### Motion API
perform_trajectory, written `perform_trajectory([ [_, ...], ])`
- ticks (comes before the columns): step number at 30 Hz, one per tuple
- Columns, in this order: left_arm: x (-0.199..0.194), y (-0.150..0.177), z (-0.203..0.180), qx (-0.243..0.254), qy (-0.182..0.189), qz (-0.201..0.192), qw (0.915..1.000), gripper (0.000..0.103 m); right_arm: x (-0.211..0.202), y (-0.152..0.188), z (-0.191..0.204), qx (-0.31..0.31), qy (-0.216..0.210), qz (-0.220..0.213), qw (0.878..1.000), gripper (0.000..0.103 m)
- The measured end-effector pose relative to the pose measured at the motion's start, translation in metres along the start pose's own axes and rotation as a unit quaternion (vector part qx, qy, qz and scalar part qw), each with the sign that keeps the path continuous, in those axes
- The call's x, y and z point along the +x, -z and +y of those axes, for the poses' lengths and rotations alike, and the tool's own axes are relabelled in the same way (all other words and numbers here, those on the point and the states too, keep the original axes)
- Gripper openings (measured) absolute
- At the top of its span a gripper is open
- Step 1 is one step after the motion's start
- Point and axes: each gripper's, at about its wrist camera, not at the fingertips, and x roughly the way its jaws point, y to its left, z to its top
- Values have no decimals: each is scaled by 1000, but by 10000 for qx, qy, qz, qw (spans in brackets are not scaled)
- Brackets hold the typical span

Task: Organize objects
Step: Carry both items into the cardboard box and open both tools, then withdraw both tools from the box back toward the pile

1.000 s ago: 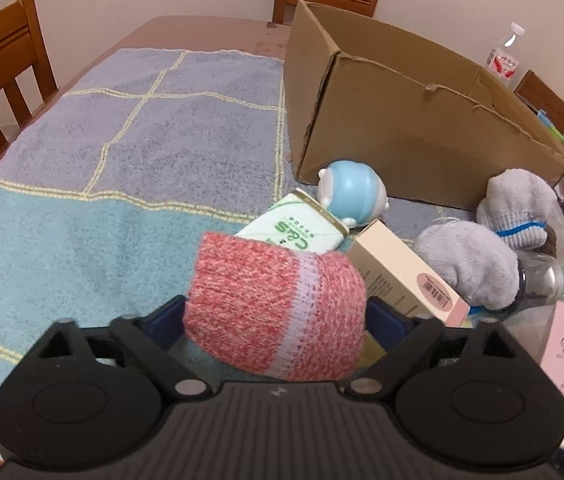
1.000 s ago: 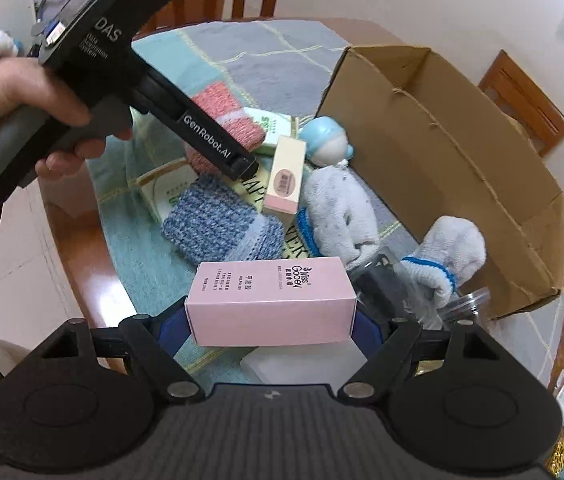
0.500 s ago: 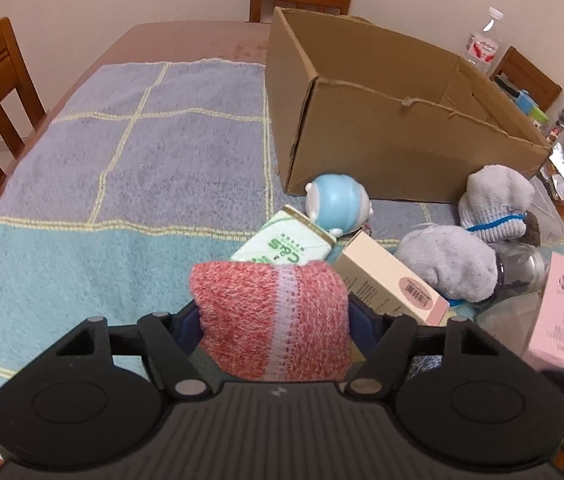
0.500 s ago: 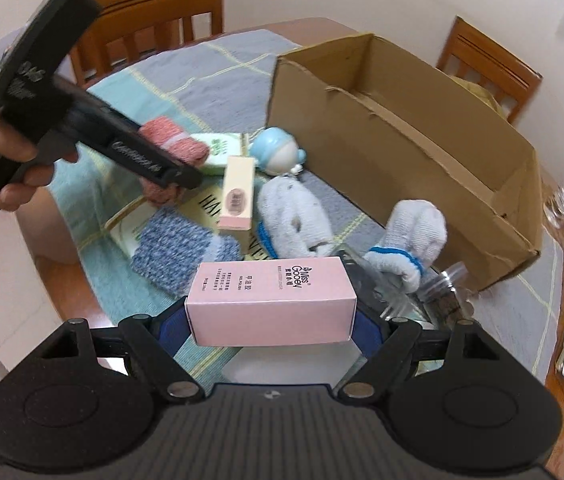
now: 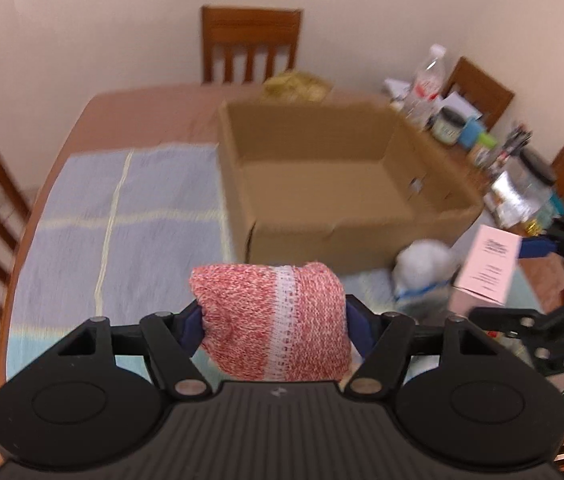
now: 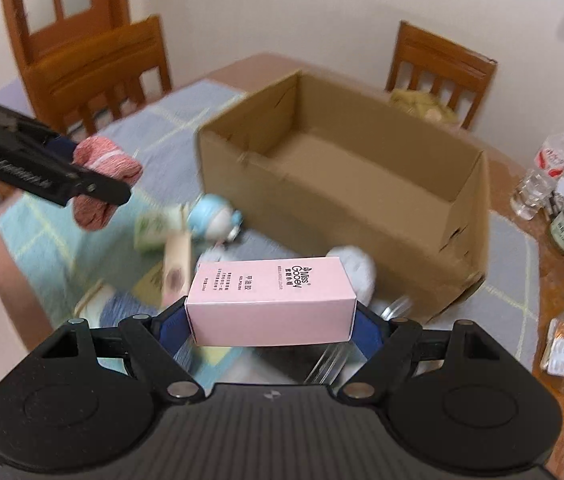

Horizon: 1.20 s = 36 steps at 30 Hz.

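My left gripper (image 5: 273,320) is shut on a red knitted sock roll (image 5: 273,320) and holds it in the air before the open cardboard box (image 5: 322,240). It also shows in the right wrist view (image 6: 101,176). My right gripper (image 6: 271,320) is shut on a pink carton (image 6: 269,300), raised above the table near the box (image 6: 322,208). The carton also shows in the left wrist view (image 5: 486,264). The box looks empty inside.
On the blue checked cloth (image 5: 121,208) lie a blue-capped toy (image 6: 213,220), a green carton (image 6: 153,232), a beige carton (image 6: 175,264) and a white sock roll (image 5: 426,264). Bottles and jars (image 6: 542,168) crowd the right table edge. Wooden chairs (image 5: 249,44) surround the table.
Both grippers have risen with their loads and moved toward the box; its inside now shows from above. The other objects stay on the cloth.
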Motion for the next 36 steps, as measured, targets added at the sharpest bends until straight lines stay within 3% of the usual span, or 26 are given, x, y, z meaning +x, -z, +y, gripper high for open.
perform_trajectory([
  [6, 14, -60, -23, 341, 339, -342, 9983, 69, -3, -42, -29, 233, 244, -511, 9981, 84],
  [14, 69, -107, -38, 389, 319, -268, 9984, 69, 28, -76, -69, 800, 336, -462, 9952, 85],
  [16, 80, -112, -38, 420, 297, -242, 9984, 73, 39, -78, -74, 799, 382, -404, 9952, 85],
  [17, 85, -114, -37, 413, 241, -219, 9986, 84, 45, -79, -76, 772, 410, -390, 9954, 85],
  [18, 87, -116, -37, 363, 149, -259, 9989, 92, 50, -79, -77, 758, 445, -361, 9955, 90],
  [21, 85, -119, -33, 288, 60, -441, 9986, 96, 54, -78, -81, 820, 613, -362, 9941, 103],
  [28, 75, -116, -28, 171, -4, -373, 9992, 99, 46, -72, -86, 838, 620, -301, 9941, 103],
  [36, 58, -77, -26, 26, -89, -334, 9994, 100, 34, -48, -75, 1003, 648, -327, 9923, 103],
])
